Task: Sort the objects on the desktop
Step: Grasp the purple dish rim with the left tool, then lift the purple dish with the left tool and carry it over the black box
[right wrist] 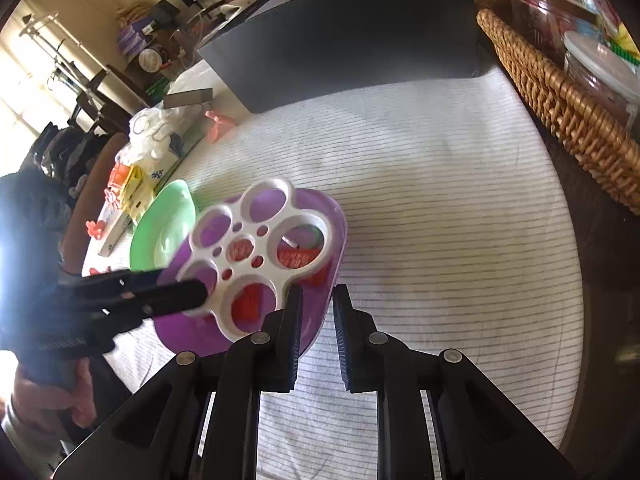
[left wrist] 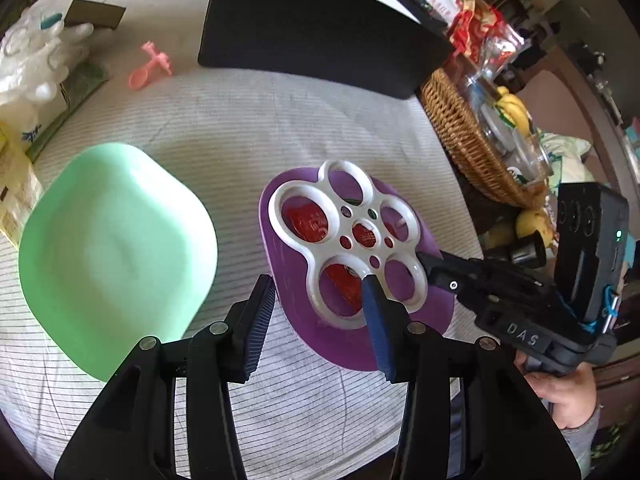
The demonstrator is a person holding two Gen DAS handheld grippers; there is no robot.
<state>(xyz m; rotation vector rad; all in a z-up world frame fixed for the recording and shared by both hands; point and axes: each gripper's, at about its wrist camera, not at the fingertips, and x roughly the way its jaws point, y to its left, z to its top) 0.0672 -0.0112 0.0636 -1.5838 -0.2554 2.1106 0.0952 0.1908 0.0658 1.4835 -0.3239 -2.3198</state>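
Observation:
A white ring-shaped holder with several round holes lies on top of a purple bowl that holds red items. My left gripper is open, its fingers astride the bowl's near rim, one fingertip on the holder's edge. My right gripper has its jaws narrowly apart at the bowl's right rim; whether it grips the rim I cannot tell. In the right wrist view the holder sits tilted on the bowl and the left gripper's fingers reach it from the left. A green bowl stands empty to the left.
A black box stands at the back of the striped cloth. A wicker basket with jars and fruit is at the right. A pink spoon, a white plastic bag and packets lie at the left.

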